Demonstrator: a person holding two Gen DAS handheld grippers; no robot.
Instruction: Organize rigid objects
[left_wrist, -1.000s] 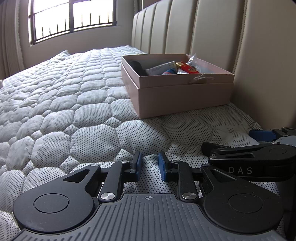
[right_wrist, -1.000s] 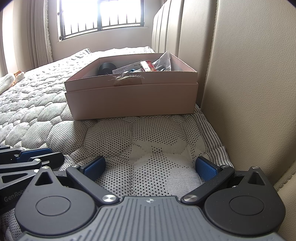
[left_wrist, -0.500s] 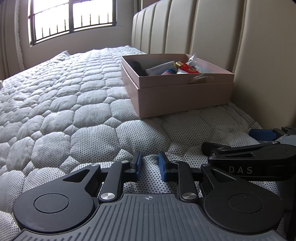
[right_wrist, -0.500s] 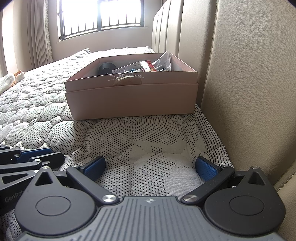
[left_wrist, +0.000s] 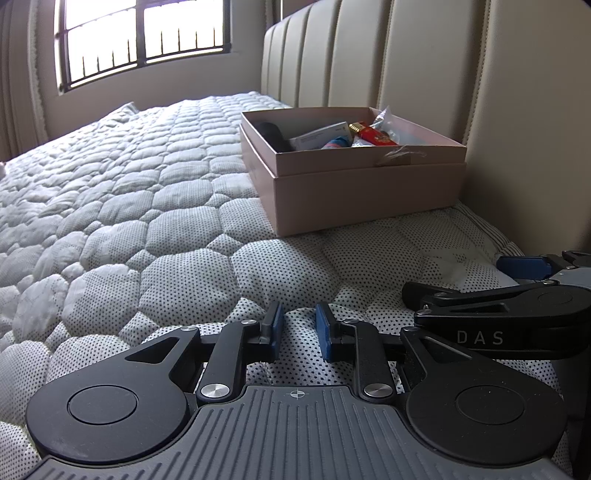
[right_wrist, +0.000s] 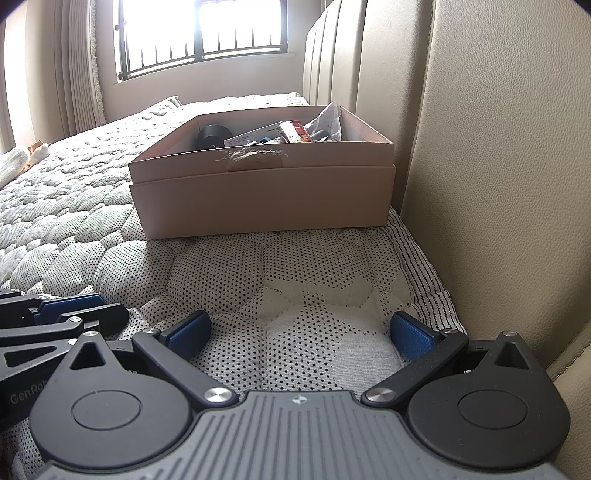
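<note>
A pink cardboard box (left_wrist: 365, 192) stands on the quilted mattress against the headboard; it also shows in the right wrist view (right_wrist: 258, 199). Inside it lie a black round object (left_wrist: 271, 134), a white carton (left_wrist: 319, 136), a red packet (left_wrist: 375, 136) and a clear plastic bag (right_wrist: 327, 122). My left gripper (left_wrist: 298, 328) rests low on the mattress, empty, its blue pads a narrow gap apart. My right gripper (right_wrist: 301, 330) rests on the mattress beside it, jaws wide open and empty. Each gripper shows at the edge of the other's view.
The beige padded headboard (right_wrist: 498, 147) rises close on the right. The grey quilted mattress (left_wrist: 129, 206) stretches left toward a barred window (left_wrist: 144, 40). A rolled white cloth (right_wrist: 18, 158) lies at the far left of the bed.
</note>
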